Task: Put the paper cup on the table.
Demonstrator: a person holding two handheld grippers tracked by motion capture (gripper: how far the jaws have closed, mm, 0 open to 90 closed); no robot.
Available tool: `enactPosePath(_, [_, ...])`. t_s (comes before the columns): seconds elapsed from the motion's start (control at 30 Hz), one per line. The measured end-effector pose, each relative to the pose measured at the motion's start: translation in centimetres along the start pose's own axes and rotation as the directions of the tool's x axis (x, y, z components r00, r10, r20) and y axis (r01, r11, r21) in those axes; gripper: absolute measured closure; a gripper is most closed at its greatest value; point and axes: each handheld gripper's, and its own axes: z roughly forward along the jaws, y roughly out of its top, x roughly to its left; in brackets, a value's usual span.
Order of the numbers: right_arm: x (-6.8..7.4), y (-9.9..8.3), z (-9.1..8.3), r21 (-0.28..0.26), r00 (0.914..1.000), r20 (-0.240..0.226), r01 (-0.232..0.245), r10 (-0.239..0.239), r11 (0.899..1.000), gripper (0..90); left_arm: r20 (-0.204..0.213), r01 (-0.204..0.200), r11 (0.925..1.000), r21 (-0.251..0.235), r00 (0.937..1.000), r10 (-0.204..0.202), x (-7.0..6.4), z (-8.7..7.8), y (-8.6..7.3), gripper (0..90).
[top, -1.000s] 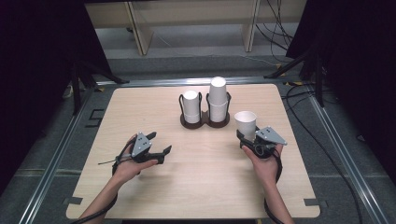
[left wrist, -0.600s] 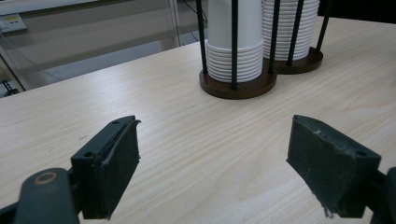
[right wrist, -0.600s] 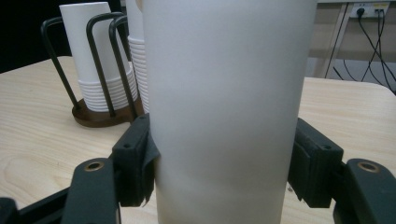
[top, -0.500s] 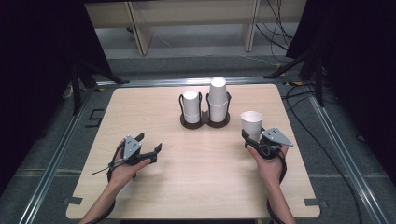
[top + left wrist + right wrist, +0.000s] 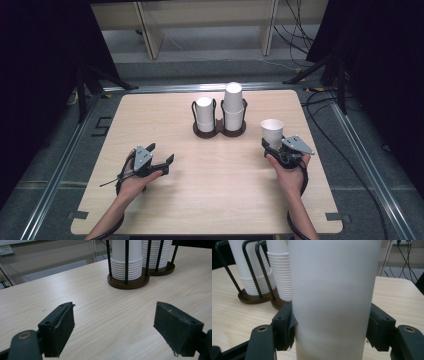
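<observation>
From the high view, a light wooden counter carries a dark two-bay cup rack near its far middle, with a stack of white paper cups in each bay, the right-hand stack taller than the left-hand stack. The right hand-held gripper sits at the right side of the counter and holds a single white paper cup upright, mouth up. That cup stands apart from the rack, to the rack's right and a little nearer the person. The left hand-held gripper rests low on the left side of the counter, jaws spread and holding nothing, pointing roughly toward the rack.

In the left gripper view, the left gripper's two black jaws stand wide apart over bare wood. The rack lies ahead and slightly right, its stacks upright behind thin black bars.

In the right gripper view, the cup rises vertically between the jaws, which press its lower wall from both sides. The rack lies ahead and to the left. Whatever comes next probably falls to the right hand: the cup's long axis is vertical, in line with the stacks, and the taller stack is the nearer one.
</observation>
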Motion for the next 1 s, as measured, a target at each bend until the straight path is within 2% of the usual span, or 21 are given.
enactPosePath(0.03, [0.0,0.0,0.0,0.017,0.9998,-0.012,-0.016,0.016,1.0,34.6,0.0,0.004,1.0,0.0,1.0,-0.004,0.0,0.0,0.0,16.2])
enactPosePath(0.07, [-0.1,-0.1,0.1,0.009,1.0,-0.009,0.0,0.0,1.0,34.6,-0.002,0.002,0.9999,0.013,1.0,-0.002,0.0,0.0,0.0,16.2])
enactPosePath(0.1, [-0.1,-0.1,0.0,0.027,0.9999,0.01,0.002,-0.002,1.0,34.6,0.0,0.001,0.9999,0.014,1.0,-0.001,0.0,0.1,-0.1,16.2])
enactPosePath(0.13, [-0.1,-0.2,0.2,0.015,1.0,0.005,-0.006,0.006,1.0,34.6,0.006,0.0,1.0,0.004,1.0,0.0,0.0,0.2,-0.1,16.2])
enactPosePath(0.2, [0.0,-0.2,0.3,0.031,0.9998,-0.013,-0.011,0.011,0.999,34.5,0.006,-0.003,0.9999,0.015,1.0,0.003,-0.1,0.1,-0.2,16.2])
enactPosePath(0.23, [0.0,-0.2,0.3,0.032,1.0,0.004,0.008,-0.008,0.999,34.5,0.009,-0.008,0.9997,0.021,0.9999,0.007,-0.1,0.1,-0.2,16.2])
enactPosePath(0.3, [0.2,-0.2,0.5,0.053,1.0,-0.005,0.002,-0.001,0.999,34.5,0.013,-0.008,0.9999,0.006,0.9999,0.008,-0.1,0.2,-0.3,16.2])
enactPosePath(0.33, [0.3,-0.1,0.5,0.062,0.9999,-0.003,-0.009,0.01,0.998,34.5,0.007,-0.013,0.9997,0.021,0.9999,0.013,-0.2,0.1,-0.3,16.3])
enactPosePath(0.37, [0.3,-0.1,0.7,0.063,0.9996,0.013,0.024,-0.025,0.998,34.5,0.008,-0.013,0.9998,0.017,0.9999,0.013,-0.2,0.1,-0.3,16.2])
enactPosePath(0.4, [0.5,-0.2,0.8,0.056,1.0,0.002,-0.009,0.009,0.998,34.5,0.008,-0.011,0.9997,0.022,0.9999,0.011,-0.2,0.1,-0.3,16.3])
enactPosePath(0.47, [0.7,-0.1,1.0,0.073,0.9999,0.009,-0.009,0.008,0.997,34.5,0.009,-0.008,0.9998,0.017,0.9999,0.008,-0.1,0.1,-0.4,16.2])
enactPosePath(0.53, [0.6,-0.1,1.3,0.086,0.9996,0.003,0.027,-0.027,0.996,34.5,0.006,-0.006,0.9997,0.022,1.0,0.005,0.0,0.1,-0.4,16.3])
enactPosePath(0.57, [0.7,-0.1,1.4,0.093,0.9997,-0.006,0.024,-0.023,0.995,34.4,0.007,-0.007,0.9996,0.028,0.9999,0.007,0.0,0.1,-0.3,16.3])
enactPosePath(0.6, [1.0,-0.2,1.5,0.089,0.9998,0.006,-0.022,0.021,0.996,34.4,0.008,-0.007,0.9996,0.028,0.9999,0.007,0.0,0.1,-0.3,16.3])
enactPosePath(0.67, [0.7,-0.2,1.8,0.097,0.9994,0.003,0.035,-0.036,0.995,34.4,0.011,-0.007,0.9997,0.024,0.9999,0.007,0.0,0.2,-0.3,16.3])
enactPosePath(0.7, [0.6,-0.2,1.9,0.109,0.9994,-0.014,0.032,-0.031,0.994,34.4,0.013,-0.006,0.9997,0.023,0.9999,0.006,0.0,0.2,-0.3,16.3])
enactPosePath(0.73, [0.5,-0.2,2.0,0.102,0.9983,0.003,0.058,-0.059,0.993,34.3,0.013,-0.007,0.9996,0.029,0.9999,0.007,0.0,0.1,-0.3,16.3])
enactPosePath(0.83, [0.8,-0.3,2.1,0.118,0.9999,0.012,0.006,-0.007,0.993,34.4,0.01,-0.006,0.9997,0.024,0.9999,0.005,0.0,0.1,-0.3,16.3])
enactPosePath(0.87, [0.6,-0.2,2.3,0.119,0.9992,0.009,0.037,-0.038,0.992,34.4,0.007,-0.004,0.9998,0.017,1.0,0.004,0.0,0.1,-0.3,16.3])
enactPosePath(0.9, [0.5,-0.2,2.4,0.112,0.9993,-0.005,0.038,-0.038,0.993,34.3,0.007,-0.003,0.9999,0.016,1.0,0.003,-0.1,0.1,-0.3,16.3])
enactPosePath(1.0, [0.5,-0.1,2.4,0.132,0.9995,-0.007,0.032,-0.032,0.991,34.3,0.008,-0.004,0.9998,0.018,1.0,0.004,-0.1,0.2,-0.4,16.3])
